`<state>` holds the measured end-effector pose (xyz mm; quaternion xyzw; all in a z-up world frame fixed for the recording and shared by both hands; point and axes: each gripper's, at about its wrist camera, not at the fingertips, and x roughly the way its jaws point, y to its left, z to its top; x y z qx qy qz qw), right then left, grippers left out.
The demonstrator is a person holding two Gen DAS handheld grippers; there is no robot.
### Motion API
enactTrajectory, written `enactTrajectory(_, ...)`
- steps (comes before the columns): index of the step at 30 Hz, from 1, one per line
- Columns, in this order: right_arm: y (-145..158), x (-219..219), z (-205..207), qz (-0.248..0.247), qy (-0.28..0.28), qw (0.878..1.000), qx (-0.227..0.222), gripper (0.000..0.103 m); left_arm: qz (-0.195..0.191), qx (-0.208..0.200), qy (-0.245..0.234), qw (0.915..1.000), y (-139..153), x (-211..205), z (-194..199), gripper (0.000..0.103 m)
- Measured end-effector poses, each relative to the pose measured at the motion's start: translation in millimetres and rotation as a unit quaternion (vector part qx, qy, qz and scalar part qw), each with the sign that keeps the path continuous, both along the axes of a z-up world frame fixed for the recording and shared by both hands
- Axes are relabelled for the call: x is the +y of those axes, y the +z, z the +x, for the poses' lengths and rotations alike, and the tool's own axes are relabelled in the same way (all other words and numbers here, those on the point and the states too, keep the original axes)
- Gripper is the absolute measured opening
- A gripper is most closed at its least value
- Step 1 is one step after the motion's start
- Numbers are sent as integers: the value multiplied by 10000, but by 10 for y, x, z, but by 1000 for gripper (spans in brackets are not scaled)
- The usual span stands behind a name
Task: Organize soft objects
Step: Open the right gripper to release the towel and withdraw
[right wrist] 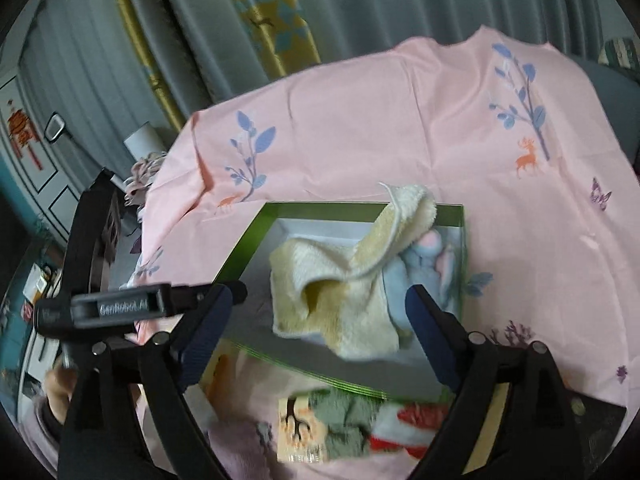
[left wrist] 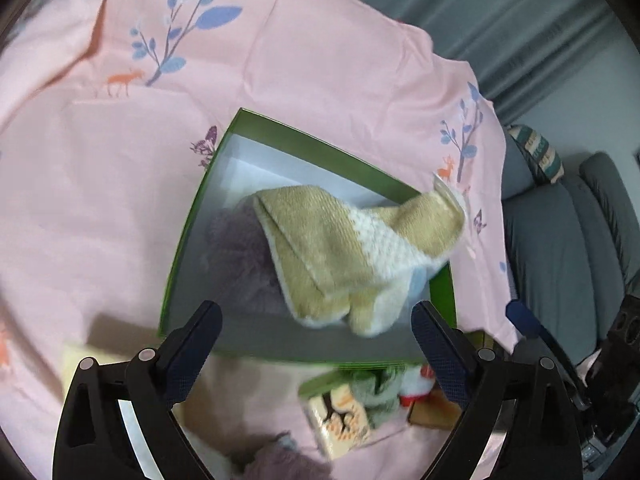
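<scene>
A green box with a white inside lies on the pink cloth. A yellow and white towel lies crumpled in it, one corner draped over the far rim. Under the towel lie a purple fuzzy item and a pale blue and pink soft item. My left gripper is open and empty, just in front of the box's near edge. My right gripper is open and empty, its fingers on either side of the towel. The left gripper's body shows at the left of the right wrist view.
The pink printed tablecloth covers the table. A second, smaller box near me holds green and red and white soft items. A purple soft item lies at the near edge. A grey sofa stands right, curtains behind.
</scene>
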<state>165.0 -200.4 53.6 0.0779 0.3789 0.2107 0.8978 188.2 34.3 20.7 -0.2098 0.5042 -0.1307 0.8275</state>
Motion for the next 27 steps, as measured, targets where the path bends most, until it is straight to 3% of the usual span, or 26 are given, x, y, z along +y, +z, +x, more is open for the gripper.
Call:
enactTrajectory(10,-209,-105,-973,-361,156,9992,-24,95,740,-320,-212,9965,87,-129,-926,96)
enactTrajectory(16,-441,-68,-1432,-757,364,9965,-39,95,809,-381,-224,9957,-126,-96,-1520,96)
enactTrajectory(22,-682,12,-1760,-666,666,9955,-44,95,1022,-452,14,9937,-393,5,-2034,96)
enactTrajectory(27,-860,138,-1892,-666,775,9948,43,95,1170,-316,233,9924,-558,108,-2230,96)
